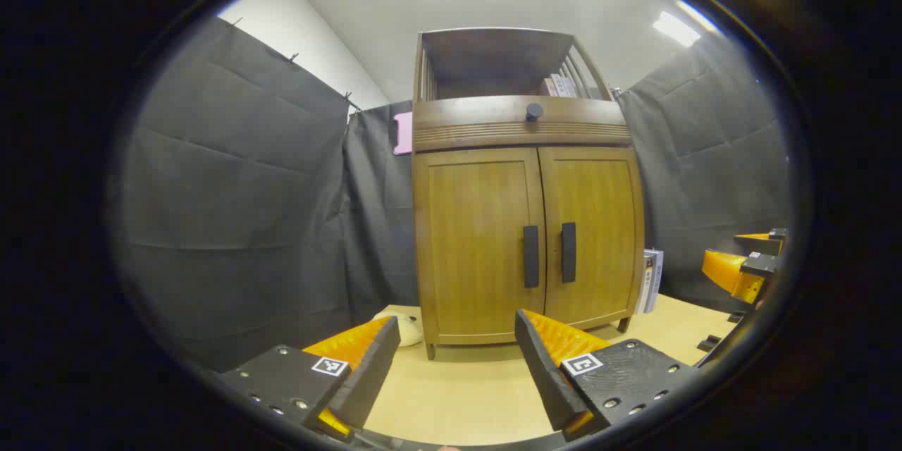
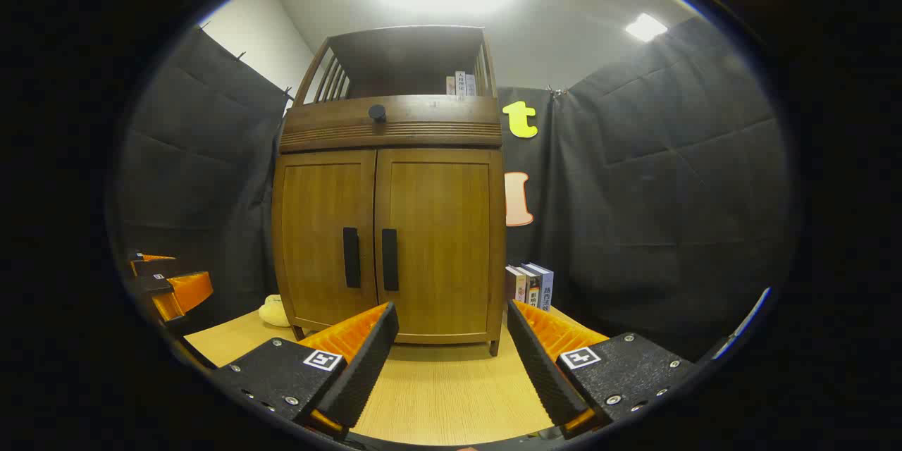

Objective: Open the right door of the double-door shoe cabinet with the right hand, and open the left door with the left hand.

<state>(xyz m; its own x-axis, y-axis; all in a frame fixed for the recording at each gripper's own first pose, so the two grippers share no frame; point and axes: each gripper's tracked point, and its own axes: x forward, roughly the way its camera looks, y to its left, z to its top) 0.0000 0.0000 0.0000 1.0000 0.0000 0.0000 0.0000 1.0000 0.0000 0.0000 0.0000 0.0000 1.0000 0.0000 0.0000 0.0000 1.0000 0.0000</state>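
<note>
Nearest, in the left gripper view, left gripper (image 1: 451, 359) released, fingers spread wide over the bare wooden table (image 1: 458, 402), holding nothing, well short of the cabinet. Likewise in the right gripper view, right gripper (image 2: 451, 356) released and empty, fingers wide apart, also well short of the cabinet. Farther on, shoe cabinet (image 2: 391, 225) standing upright on the table, both doors shut: left door (image 1: 479, 239) and right door (image 1: 592, 232) meeting at the middle, with a dark upright handle on each, left handle (image 1: 530, 256) and right handle (image 1: 568, 252) just beside one another. Above the doors, a drawer front with a round dark knob (image 2: 378, 112), then an open shelf with books (image 2: 461, 83). Right of the cabinet, more books (image 2: 530, 287) standing just beside its side. Left of the cabinet near its foot, a pale soft thing (image 2: 273, 311) on the table. Behind the cabinet, dark cloth wall (image 2: 655, 211).
</note>
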